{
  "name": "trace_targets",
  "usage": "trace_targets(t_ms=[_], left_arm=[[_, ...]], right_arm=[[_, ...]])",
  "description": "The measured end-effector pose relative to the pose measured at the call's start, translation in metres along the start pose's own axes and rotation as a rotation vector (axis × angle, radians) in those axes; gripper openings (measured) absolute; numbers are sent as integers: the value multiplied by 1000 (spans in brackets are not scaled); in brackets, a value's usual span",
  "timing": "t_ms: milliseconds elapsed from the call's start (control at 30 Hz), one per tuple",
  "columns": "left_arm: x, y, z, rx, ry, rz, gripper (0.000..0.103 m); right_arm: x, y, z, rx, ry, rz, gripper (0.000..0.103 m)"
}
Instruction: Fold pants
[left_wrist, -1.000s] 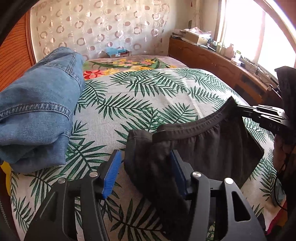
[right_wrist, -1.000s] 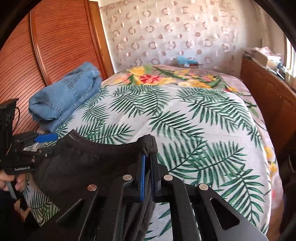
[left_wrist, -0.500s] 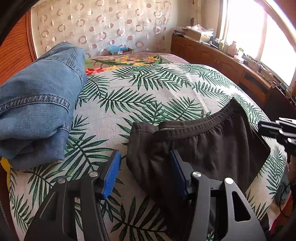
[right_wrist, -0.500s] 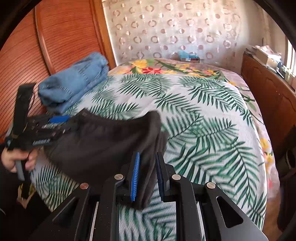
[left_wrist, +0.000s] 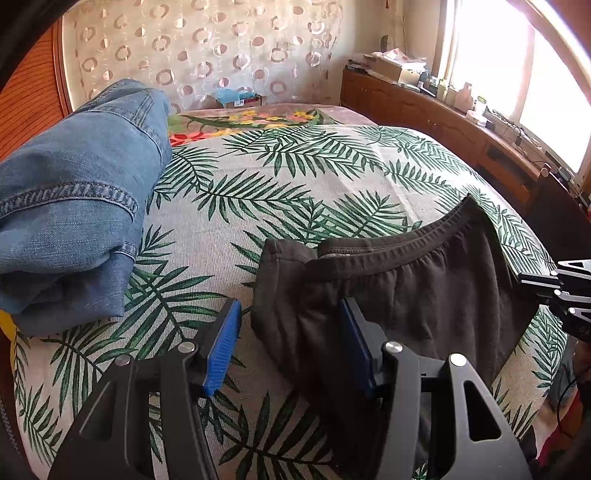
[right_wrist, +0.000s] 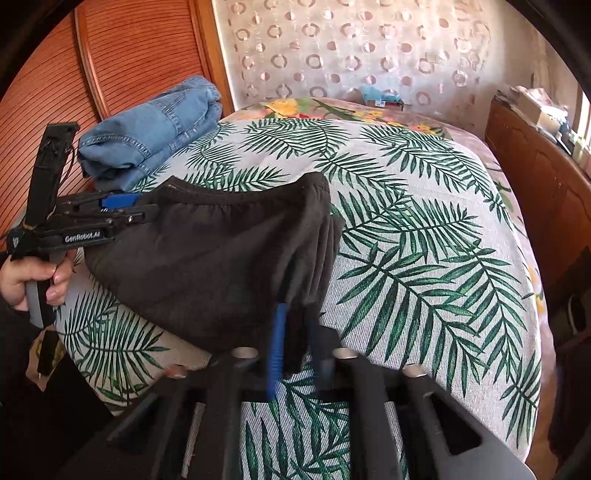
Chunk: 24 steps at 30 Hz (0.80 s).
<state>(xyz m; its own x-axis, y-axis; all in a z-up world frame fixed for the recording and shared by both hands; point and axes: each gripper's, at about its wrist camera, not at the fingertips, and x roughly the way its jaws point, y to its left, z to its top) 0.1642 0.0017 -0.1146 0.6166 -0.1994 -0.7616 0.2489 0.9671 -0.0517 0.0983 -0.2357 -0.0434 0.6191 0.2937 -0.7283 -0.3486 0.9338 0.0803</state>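
While the dark pants (left_wrist: 413, 295) lie folded at the near edge of the palm-leaf bedspread (left_wrist: 295, 192), the left gripper (left_wrist: 291, 343) is seen with its blue-padded fingers (left_wrist: 221, 347) spread wide, one on either side of the garment's left corner. A hanging fold at the pants' right end is seen between the narrowly parted fingers of the right gripper (right_wrist: 293, 354). Folded blue jeans (right_wrist: 147, 129) are noted near the wooden wardrobe (right_wrist: 122, 55), well apart.

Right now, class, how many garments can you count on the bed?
2. The folded blue jeans lie at the bed's far left edge by the wardrobe; the black pants lie near the front edge. Others may be hidden out of view.
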Motion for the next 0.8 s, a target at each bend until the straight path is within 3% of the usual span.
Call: trace_targets(t_ms=[267, 467, 500, 567, 667, 800], left_arm=[[3, 4, 0, -22, 8, -11, 61], [3, 5, 0, -27, 11, -16, 62], [3, 6, 0, -28, 12, -17, 62], [4, 7, 0, -33, 15, -11, 66], [4, 8, 0, -39, 17, -18, 66], [4, 8, 0, -39, 17, -18, 66]], right_arm=[[-8, -14, -15, 52, -26, -15, 5], [-19, -20, -8, 88, -80, -26, 7], [-19, -19, -5, 87, -86, -31, 9], [-17, -18, 2, 81, -91, -27, 35], [-7, -14, 11, 78, -96, -29, 61], [12, -10, 22, 74, -71, -42, 67]])
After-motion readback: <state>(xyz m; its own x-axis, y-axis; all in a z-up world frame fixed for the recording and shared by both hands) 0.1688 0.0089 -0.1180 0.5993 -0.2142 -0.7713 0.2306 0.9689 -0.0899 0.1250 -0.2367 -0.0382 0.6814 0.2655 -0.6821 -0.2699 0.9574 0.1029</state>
